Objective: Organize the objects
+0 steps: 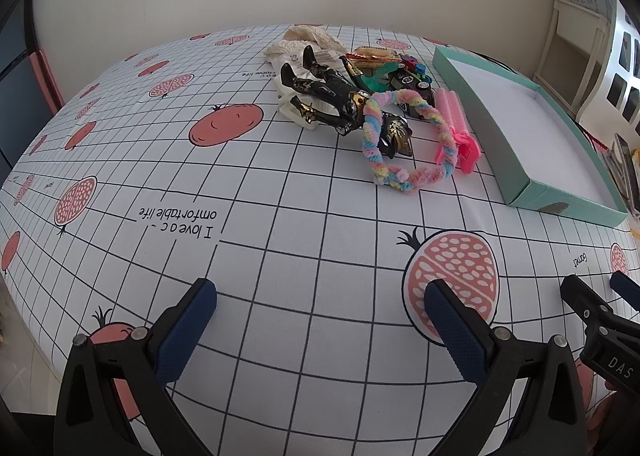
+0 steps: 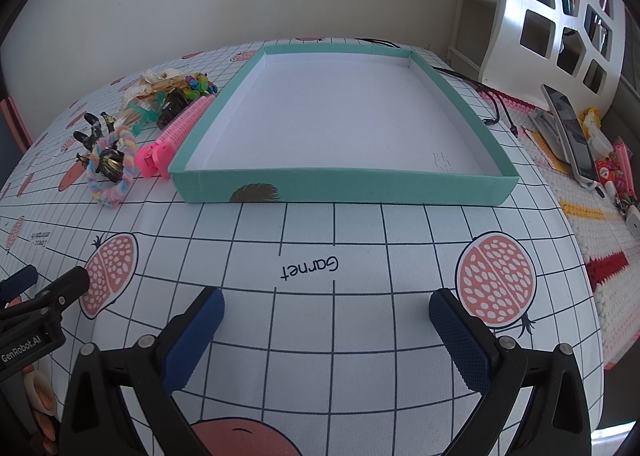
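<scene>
Teal tray [image 2: 344,186] sat upper centre of the right wrist view, white inside, nothing in it. In the left wrist view it ran along the right edge [image 1: 480,112].

My left claw [image 1: 320,320] was wide open, holding nothing, low over the checked cloth [image 1: 280,184] at bottom of frame. My right claw [image 2: 326,326] was the same: fingers spread, nothing between them, over the cloth near the "Garnet" print. Each claw's tip showed in the other's view, at the bottom corner nearest it.

Toy pile was upper centre of the left view, just left of the tray:
- black-and-gold figure [image 1: 332,96] lying flat
- pastel braided ring [image 1: 404,140] draped over the figure's head end
- pink roller clip [image 1: 456,124] just beside the tray wall; touching or not, could not tell
- toy car [image 1: 412,84] behind the ring
- lace fabric [image 1: 308,40] at the far end of the pile
- small mixed bits at the back, too small to tell

In the right view the same pile sat upper left, with the clip [image 2: 176,136] along the tray's left wall.

Phone [image 2: 572,136] lay on a knitted mat [image 2: 580,192] at right edge of the right view.
</scene>
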A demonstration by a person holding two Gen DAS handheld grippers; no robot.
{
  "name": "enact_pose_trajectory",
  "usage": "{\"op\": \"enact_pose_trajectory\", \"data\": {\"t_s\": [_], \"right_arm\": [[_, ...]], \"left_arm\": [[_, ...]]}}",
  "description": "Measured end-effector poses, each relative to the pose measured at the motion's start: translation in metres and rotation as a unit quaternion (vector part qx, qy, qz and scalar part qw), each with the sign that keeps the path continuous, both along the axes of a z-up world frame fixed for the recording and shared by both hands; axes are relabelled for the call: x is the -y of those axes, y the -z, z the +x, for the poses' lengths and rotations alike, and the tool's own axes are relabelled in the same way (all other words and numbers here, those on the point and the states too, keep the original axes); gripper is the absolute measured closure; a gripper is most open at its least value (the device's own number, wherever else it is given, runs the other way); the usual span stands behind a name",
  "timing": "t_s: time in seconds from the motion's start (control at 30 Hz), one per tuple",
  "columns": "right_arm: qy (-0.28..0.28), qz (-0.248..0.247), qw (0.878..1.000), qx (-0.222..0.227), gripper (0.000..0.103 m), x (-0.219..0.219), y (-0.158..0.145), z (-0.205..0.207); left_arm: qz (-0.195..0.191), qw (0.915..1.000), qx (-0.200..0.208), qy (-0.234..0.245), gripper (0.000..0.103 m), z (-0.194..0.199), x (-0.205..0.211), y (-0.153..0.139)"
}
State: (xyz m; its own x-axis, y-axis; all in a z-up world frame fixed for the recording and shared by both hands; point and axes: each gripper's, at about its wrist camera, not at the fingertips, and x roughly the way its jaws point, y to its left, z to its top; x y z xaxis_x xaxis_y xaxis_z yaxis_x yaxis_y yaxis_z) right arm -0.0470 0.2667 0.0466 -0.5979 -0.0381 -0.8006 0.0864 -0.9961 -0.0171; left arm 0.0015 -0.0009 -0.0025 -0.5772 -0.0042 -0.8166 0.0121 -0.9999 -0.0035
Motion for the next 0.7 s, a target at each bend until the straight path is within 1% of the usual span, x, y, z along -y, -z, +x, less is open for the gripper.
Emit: {"op": "enact_pose_trajectory", "data": {"t_s": [0.27, 0.4, 0.47, 0.53, 0.63, 0.7], "right_arm": [[0.001, -0.001, 1.0, 0.0, 0.0, 0.0, 0.0, 0.0], [0.002, -0.002, 1.0, 0.007, 0.0, -0.001, -0.001, -0.001], [0.002, -0.001, 1.0, 0.013, 0.0, -0.001, -0.002, -0.003], [-0.001, -0.005, 1.0, 0.019, 0.0, 0.0, -0.003, -0.004], [-0.008, -0.023, 1.0, 0.017, 0.001, 0.003, -0.013, -0.005], [-0.014, -0.028, 0.999, 0.008, 0.001, 0.007, -0.026, -0.007]], "left_arm": [[0.0, 1.0, -0.003, -0.001, 0.0, -0.001, 0.0, 0.0], [0.001, 1.0, 0.002, 0.0, 0.0, -0.002, 0.001, -0.002], [0.006, 1.0, 0.007, 0.001, 0.0, -0.004, 0.002, -0.003], [0.014, 0.9999, 0.002, -0.001, 0.0, -0.004, 0.003, -0.007], [0.023, 0.9997, -0.002, -0.003, 0.0, -0.008, 0.006, -0.017], [0.03, 0.9995, 0.004, -0.003, 0.0, -0.014, 0.008, -0.026]]}}
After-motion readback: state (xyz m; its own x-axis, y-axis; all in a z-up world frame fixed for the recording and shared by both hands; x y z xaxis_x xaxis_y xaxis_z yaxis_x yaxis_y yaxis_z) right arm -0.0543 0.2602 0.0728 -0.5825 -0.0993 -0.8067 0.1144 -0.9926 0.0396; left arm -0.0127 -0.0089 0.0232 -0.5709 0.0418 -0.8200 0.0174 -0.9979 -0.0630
